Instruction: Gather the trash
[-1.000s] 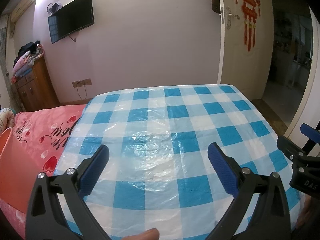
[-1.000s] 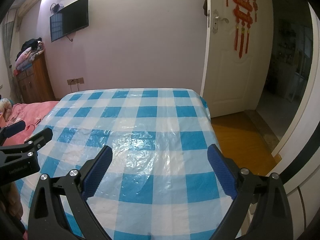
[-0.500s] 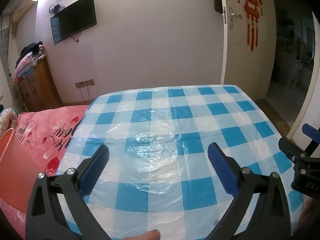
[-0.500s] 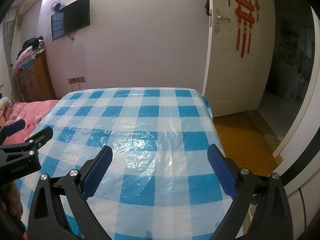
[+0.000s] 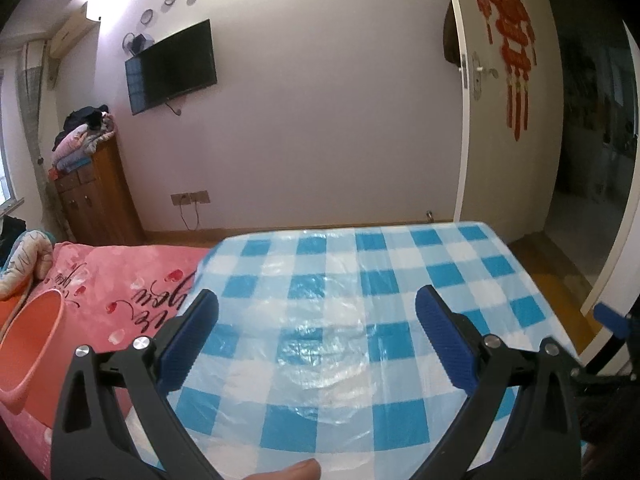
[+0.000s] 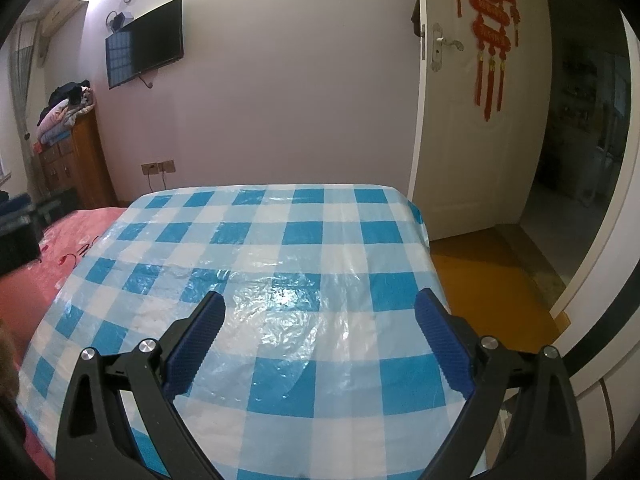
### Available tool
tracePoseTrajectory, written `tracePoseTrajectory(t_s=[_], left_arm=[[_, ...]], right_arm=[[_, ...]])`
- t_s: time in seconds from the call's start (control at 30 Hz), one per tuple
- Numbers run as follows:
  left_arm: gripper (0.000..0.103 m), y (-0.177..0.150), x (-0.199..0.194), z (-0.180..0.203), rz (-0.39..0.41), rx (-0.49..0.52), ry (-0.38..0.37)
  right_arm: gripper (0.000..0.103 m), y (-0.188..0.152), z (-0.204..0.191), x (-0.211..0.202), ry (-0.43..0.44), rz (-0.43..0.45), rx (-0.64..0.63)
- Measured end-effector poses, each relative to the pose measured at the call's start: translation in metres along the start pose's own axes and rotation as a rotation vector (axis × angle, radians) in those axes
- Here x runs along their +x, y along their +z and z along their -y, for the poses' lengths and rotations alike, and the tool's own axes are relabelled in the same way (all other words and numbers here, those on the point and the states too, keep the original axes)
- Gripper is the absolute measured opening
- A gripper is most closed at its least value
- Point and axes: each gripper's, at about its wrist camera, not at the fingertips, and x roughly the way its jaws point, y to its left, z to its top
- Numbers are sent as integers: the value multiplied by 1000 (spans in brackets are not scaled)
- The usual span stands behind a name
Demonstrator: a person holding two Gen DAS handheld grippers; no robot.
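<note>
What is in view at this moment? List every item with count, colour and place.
Plastic cloth: 1, blue-and-white check, over the table ahead of both claws.
Blanket: 1, pink with hearts and writing, left of the cloth.
Basin: 1, orange, on the blanket at far left.
TV: 1, black, on the wall.
Cabinet: 1, brown wood, left corner, folded clothes on top.
Door: 1, white, open at right, red hanging ornament on it.
Trash: none visible.
Left claw: 1, black with blue pads, open, empty.
Right claw: 1, same colours, open, empty.
</note>
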Motion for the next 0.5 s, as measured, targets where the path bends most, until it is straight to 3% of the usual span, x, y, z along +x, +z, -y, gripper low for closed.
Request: tracePoseTrajectory(t_s=[0.5], left_arm=[[99,7,-8,-2,22,0,13]], right_arm=[[94,1,0,1,-1,-3,0]])
